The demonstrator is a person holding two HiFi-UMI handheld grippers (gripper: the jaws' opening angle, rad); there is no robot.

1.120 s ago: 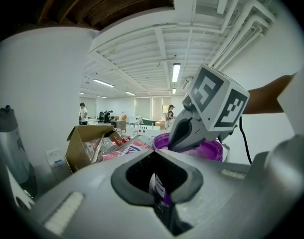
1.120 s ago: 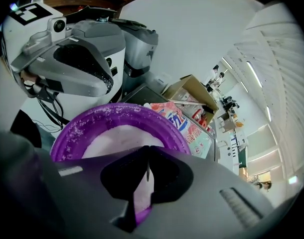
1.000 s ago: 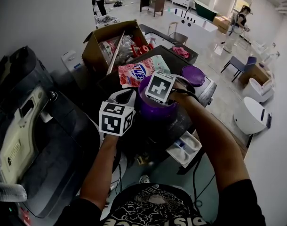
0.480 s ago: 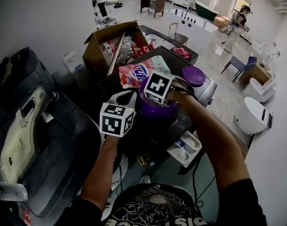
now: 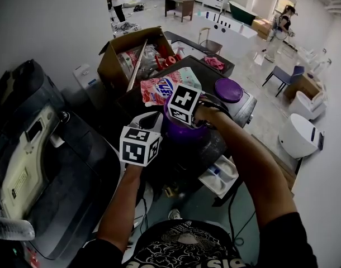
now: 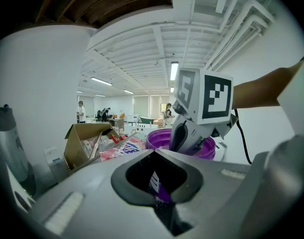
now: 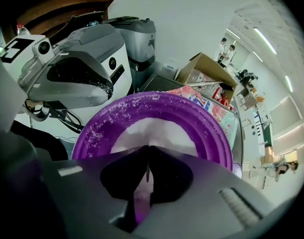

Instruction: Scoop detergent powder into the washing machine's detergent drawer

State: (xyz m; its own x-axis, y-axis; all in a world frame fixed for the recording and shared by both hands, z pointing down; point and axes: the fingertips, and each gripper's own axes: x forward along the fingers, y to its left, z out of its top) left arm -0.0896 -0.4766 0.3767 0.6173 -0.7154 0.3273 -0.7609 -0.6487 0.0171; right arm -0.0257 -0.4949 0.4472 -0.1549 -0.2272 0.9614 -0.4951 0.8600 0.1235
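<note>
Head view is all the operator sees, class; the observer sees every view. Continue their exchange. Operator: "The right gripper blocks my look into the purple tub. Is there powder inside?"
Observer: Yes. The right gripper view shows white powder heaped inside the tub, with grains stuck to its wall.
Operator: Is anything gripped there?
Observer: The right gripper is shut on a thin purple handle, likely the scoop's, pointing at the powder.
Operator: And on the other side?
Observer: The left gripper is shut on a purple part with a white label, apparently the tub's side.
</note>
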